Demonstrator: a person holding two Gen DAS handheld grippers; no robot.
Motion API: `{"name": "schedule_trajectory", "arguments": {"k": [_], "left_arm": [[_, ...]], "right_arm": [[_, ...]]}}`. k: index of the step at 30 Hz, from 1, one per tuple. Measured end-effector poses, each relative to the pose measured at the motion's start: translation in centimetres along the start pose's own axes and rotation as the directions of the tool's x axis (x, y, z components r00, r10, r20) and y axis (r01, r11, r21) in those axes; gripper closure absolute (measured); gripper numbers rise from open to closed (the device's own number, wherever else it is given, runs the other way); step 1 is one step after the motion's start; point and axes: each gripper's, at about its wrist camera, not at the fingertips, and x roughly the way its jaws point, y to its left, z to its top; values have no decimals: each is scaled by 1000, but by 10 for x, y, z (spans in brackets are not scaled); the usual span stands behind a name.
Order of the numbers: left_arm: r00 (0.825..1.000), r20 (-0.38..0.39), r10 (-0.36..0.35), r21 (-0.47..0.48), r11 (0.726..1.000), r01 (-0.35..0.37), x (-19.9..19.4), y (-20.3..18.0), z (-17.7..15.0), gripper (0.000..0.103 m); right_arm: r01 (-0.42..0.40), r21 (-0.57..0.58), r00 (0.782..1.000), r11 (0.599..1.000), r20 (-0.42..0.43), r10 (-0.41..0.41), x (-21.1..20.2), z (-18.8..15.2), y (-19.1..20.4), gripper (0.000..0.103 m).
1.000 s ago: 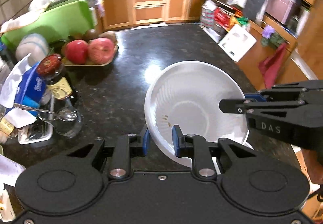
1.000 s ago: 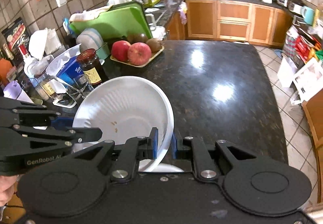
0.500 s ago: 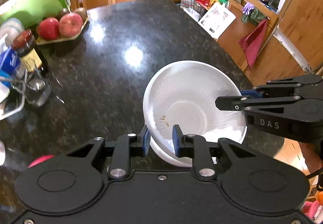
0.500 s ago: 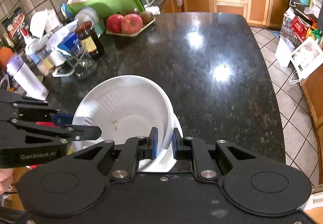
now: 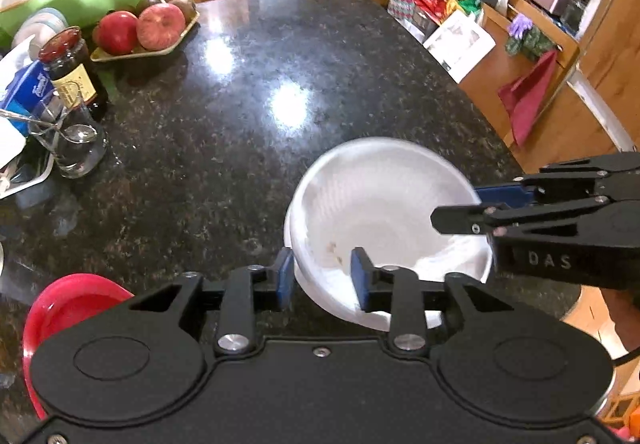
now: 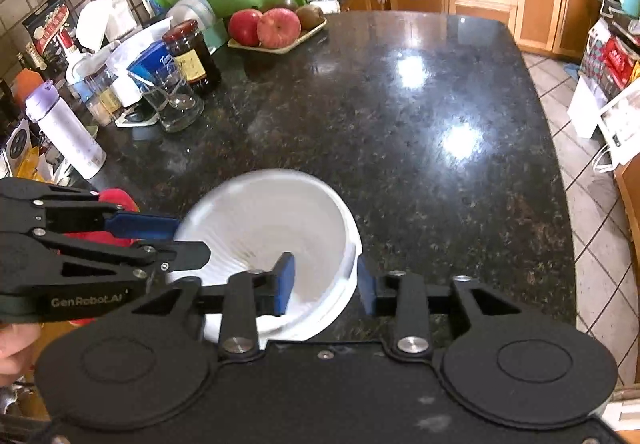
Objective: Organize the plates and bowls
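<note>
The left gripper (image 5: 322, 280) is reaching in low with its blue-padded fingers parted. The right gripper (image 6: 325, 284) is coming from the opposite side, its fingers likewise spread apart. The two are pointing toward each other, and a hand (image 6: 12, 344) is gripping the left handle.

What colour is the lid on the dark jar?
Red; the jar lid shows best in the right wrist view.
</note>
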Motion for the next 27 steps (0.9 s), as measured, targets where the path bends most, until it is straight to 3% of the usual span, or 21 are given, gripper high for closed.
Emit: {"name": "schedule_trajectory", "arguments": {"k": [7, 13, 20, 27], "left_arm": [[996, 88, 31, -15, 999, -29, -12, 0, -7, 46], [977, 191, 92, -24, 996, -89, -21, -5, -16, 41], [946, 288, 149, -70, 989, -134, -22, -7, -29, 32], [917, 352, 186, -110, 981, -157, -19, -8, -45, 29]], "right_arm": [[-2, -15, 996, 1000, 88, 3, -13, -6, -3, 58], [13, -11, 975, 1000, 224, -11, -21, -22, -5, 44], [74, 19, 921, 997, 381, -75, -22, -47, -7, 36], [113, 67, 858, 991, 496, -131, -20, -68, -5, 36]]}}
